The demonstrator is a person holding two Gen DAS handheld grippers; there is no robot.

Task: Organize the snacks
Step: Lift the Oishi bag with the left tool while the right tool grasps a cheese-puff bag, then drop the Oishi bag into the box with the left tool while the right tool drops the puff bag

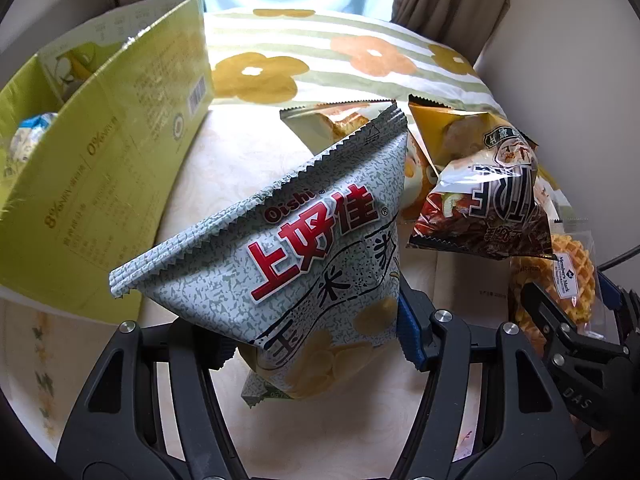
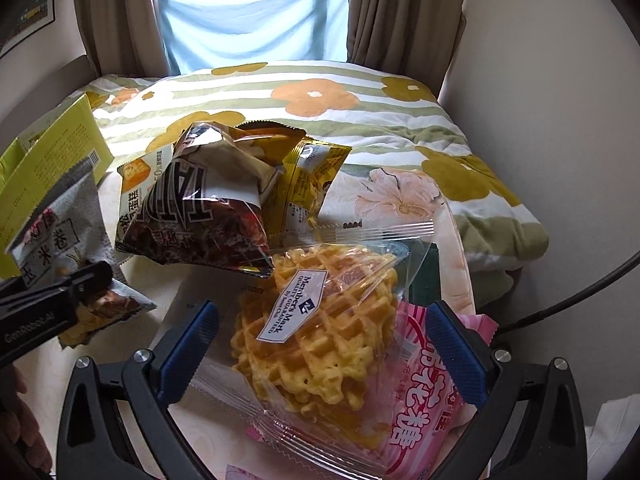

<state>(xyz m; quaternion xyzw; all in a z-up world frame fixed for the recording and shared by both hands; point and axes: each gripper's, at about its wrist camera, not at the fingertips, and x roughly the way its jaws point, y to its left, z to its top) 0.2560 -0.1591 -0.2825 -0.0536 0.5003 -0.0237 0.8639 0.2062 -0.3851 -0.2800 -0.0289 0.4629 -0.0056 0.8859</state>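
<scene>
Two grippers work over a table strewn with snack packets. At the bottom of the left wrist view, the left gripper point(image 1: 316, 344) is clamped on the lower part of a grey-green chip bag point(image 1: 304, 248) with red lettering, which rises tilted through the middle of the frame, its crimped top edge pointing toward the upper right. The same bag appears at the left edge of the right wrist view point(image 2: 60, 220), pinched by the black tip of the left gripper.

At the bottom of the right wrist view, the right gripper point(image 2: 320, 356) has its blue-padded fingers point(image 2: 188, 344) spread wide apart on either side of a clear-wrapped waffle pack point(image 2: 316, 332) with a white label, not touching it. A pink candy bag point(image 2: 424, 408) lies under the waffle pack, toward the lower right.

Just beyond the waffles, in the centre of that frame, a dark brown chip bag point(image 2: 200, 224) rests on top of a white cake packet point(image 2: 136, 176) and against a gold packet point(image 2: 308, 184). All lie on the cream table point(image 2: 168, 280).

In the upper left of the left wrist view stands a yellow-green cardboard box point(image 1: 100, 152), open at the top, with a small blue-and-white packet point(image 1: 28, 136) visible inside. Behind the table lies a striped quilt with flowers point(image 2: 320, 96), and farther back brown curtains point(image 2: 116, 16) flank a pale blue cloth point(image 2: 256, 16).
</scene>
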